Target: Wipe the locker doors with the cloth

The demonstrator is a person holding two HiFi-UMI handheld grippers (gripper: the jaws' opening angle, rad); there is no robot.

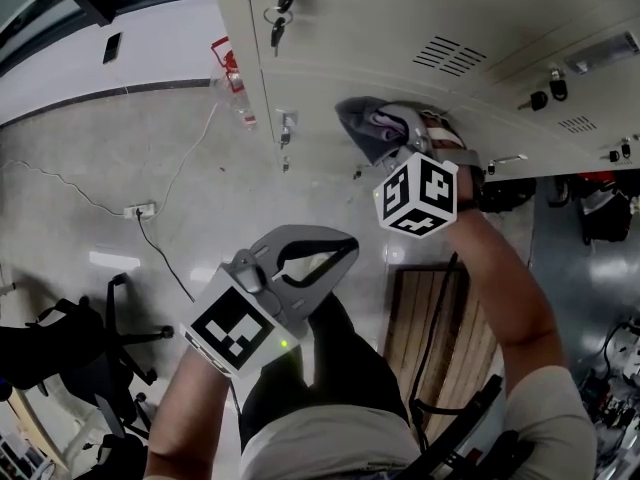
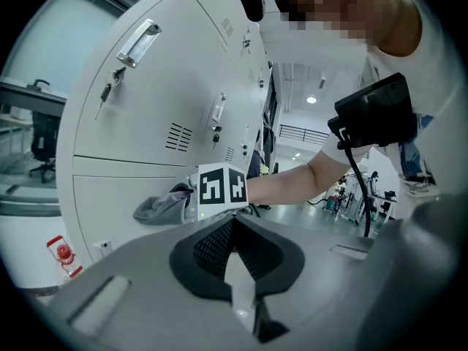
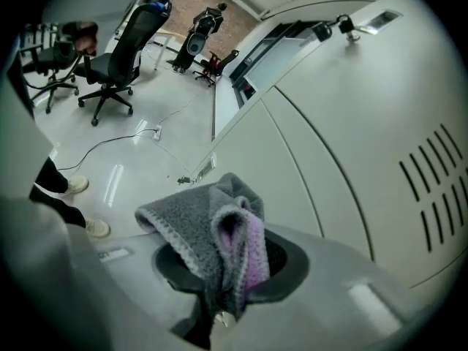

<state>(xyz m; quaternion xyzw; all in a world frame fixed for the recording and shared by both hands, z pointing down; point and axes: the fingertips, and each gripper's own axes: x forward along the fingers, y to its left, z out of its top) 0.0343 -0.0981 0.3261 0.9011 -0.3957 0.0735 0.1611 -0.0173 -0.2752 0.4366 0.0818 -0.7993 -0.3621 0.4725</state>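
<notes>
A grey cloth [image 1: 368, 126] with a purple inner side is bunched in my right gripper [image 1: 402, 136], which is shut on it. The cloth lies against a cream locker door [image 1: 400, 28], just below the seam between two doors. In the right gripper view the cloth [image 3: 219, 232] folds over the jaws of the right gripper [image 3: 219, 309], with the locker door [image 3: 351, 145] close on the right. My left gripper [image 1: 348, 246] hangs lower, away from the lockers, shut with nothing in it. The left gripper view shows the left gripper [image 2: 243, 292], the cloth [image 2: 162, 207] and the lockers [image 2: 139, 108] beyond.
Keys hang from locks [image 1: 283, 8] on the doors, and more locks [image 1: 545, 93] sit to the right. A cable and socket strip [image 1: 140, 210] lie on the floor. A black office chair [image 1: 80, 338] stands at the left, and a wooden pallet [image 1: 430, 318] lies by the person's legs.
</notes>
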